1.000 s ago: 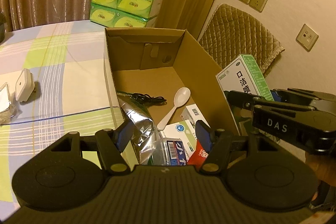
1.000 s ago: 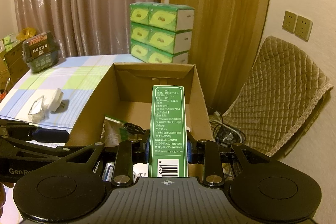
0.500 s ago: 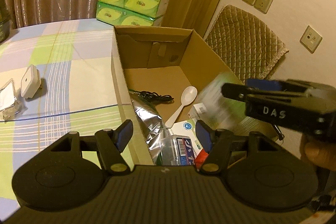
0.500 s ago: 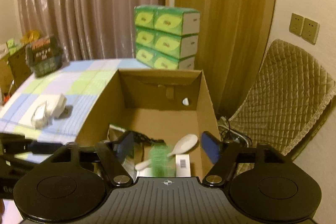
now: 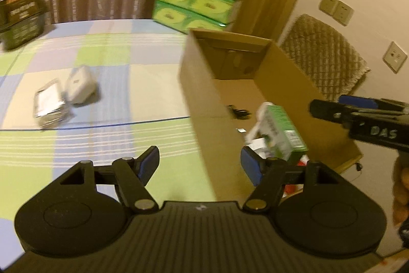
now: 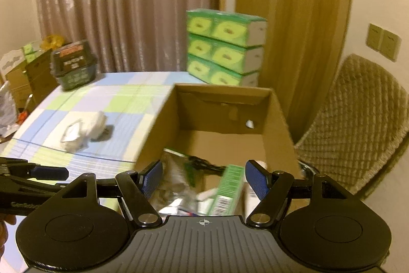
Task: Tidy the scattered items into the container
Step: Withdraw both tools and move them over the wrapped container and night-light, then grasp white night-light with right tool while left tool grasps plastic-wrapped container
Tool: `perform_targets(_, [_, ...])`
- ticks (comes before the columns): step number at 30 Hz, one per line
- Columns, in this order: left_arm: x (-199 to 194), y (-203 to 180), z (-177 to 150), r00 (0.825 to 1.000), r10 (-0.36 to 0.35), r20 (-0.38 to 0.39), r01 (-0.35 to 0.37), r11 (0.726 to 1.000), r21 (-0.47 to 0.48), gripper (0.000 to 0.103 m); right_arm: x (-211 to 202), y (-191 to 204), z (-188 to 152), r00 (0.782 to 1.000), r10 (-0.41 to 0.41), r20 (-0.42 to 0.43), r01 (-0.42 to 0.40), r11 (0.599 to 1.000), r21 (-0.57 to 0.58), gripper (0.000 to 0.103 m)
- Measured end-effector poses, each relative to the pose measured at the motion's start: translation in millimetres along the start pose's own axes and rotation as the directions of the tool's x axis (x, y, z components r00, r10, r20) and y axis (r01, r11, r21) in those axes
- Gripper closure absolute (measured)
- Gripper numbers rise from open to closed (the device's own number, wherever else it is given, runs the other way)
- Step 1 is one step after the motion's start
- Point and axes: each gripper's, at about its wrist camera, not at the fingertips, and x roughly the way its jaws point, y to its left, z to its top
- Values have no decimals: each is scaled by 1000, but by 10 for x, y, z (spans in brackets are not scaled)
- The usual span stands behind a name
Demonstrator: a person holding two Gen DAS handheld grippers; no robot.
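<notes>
The open cardboard box (image 5: 204, 104) stands on the checked tablecloth, its rim (image 6: 222, 91) facing me. A green medicine box (image 6: 228, 192) lies tilted inside it among a foil bag (image 6: 176, 186), a black cable and small packets; from the left it shows as the green box (image 5: 278, 129). My right gripper (image 6: 204, 170) is open above the carton with nothing between its pads. My left gripper (image 5: 199, 157) hovers over the carton's left wall, its jaws opening and empty. A white adapter (image 5: 79, 88) and a clear packet (image 5: 49, 104) lie on the table to the left.
Stacked green tissue boxes (image 6: 225, 47) stand behind the carton. A black basket (image 6: 74, 65) sits at the table's far left edge. A quilted chair (image 6: 358, 119) is close on the right, by the wall with its sockets.
My right gripper opened and the green box fell into the carton. My left gripper swung left toward the table and its jaws widened a little.
</notes>
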Motion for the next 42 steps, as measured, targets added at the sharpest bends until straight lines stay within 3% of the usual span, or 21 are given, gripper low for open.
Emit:
perform_targets(10, [-275,915,-125,990,138,11,-137,988,-65,30,187,790,253,994,107,-8,-107,989,-100,33])
perform_targets(17, [-158,1615,-7,974,224,8,-222,969,-109,25,794,1358,446,983,171,-61,-180,963,-198,33])
perform_targets(23, [265,2061,172,971,238,7,-236,966,-106,20,1453,1586,605,978,170,-120,-195,950,-244,33])
perform_targets(27, [634,2217,256,971,238,-10,-238,968,-74,20,1840,1678,688,975,163,-149,-198,945,-262,33])
perform_targets(33, [1018,2325,335,980,197,4,-195,974,-114,20,2280,1755,765,969,167,-184,-212,942,-260,33])
perform_targets(38, [1246,2340,397,974,228,-5,-228,971,-74,20,2451,1798,751,964,175,-202,-225,939,-261,33])
perform_targets(40, [1265,2352,395,973,228,-10,-229,972,-57,33,2512,1836,727,961,182,-208,-236,933,-273,33])
perform_targets(42, [1230,2381,362,974,226,-6,-226,973,-45,38,2584,1881,703,959,188,-213,-244,928,-282,33])
